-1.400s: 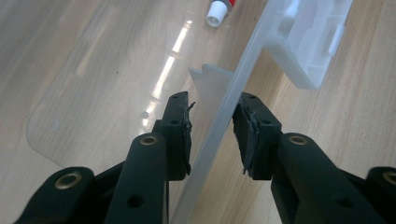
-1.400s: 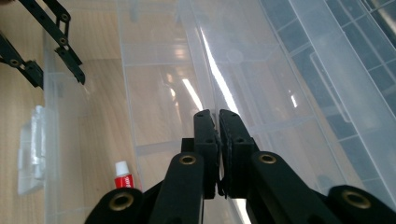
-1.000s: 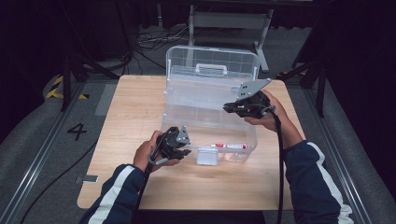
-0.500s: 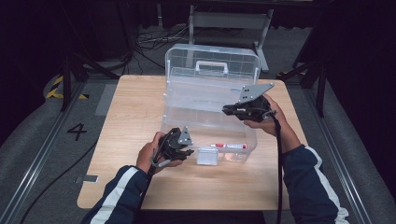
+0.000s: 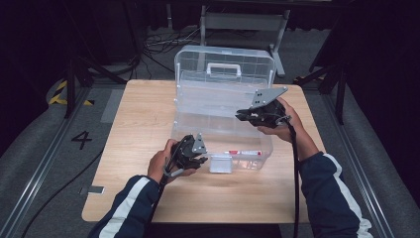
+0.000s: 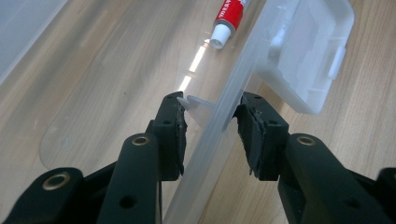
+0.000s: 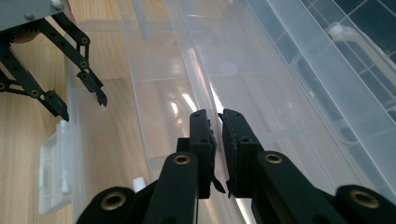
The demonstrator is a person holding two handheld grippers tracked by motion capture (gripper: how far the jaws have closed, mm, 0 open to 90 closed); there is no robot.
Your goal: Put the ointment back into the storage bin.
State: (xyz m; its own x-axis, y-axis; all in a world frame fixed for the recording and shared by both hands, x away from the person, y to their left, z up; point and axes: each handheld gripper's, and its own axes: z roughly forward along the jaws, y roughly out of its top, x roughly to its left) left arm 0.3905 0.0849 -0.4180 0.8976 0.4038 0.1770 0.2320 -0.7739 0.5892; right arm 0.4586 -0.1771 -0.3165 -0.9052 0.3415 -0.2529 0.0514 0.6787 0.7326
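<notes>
High view: a clear plastic storage box (image 5: 223, 119) stands open on the wooden tabletop (image 5: 143, 114); the left tongs (image 5: 200, 161) meet its front wall, the right tongs (image 5: 242, 115) hover over its interior. Left gripper view: jaws parted, straddling the box's front wall; a red tube (image 6: 227, 18) lies inside. Right gripper view: jaws nearly closed, empty, above the box.

A light wooden table (image 5: 148, 114) stands on grey floor (image 5: 44, 144) marked "4" (image 5: 81, 139). Cables (image 5: 158, 42) lie beyond its far edge, by a grey metal frame (image 5: 242, 22). The surroundings are dark.
</notes>
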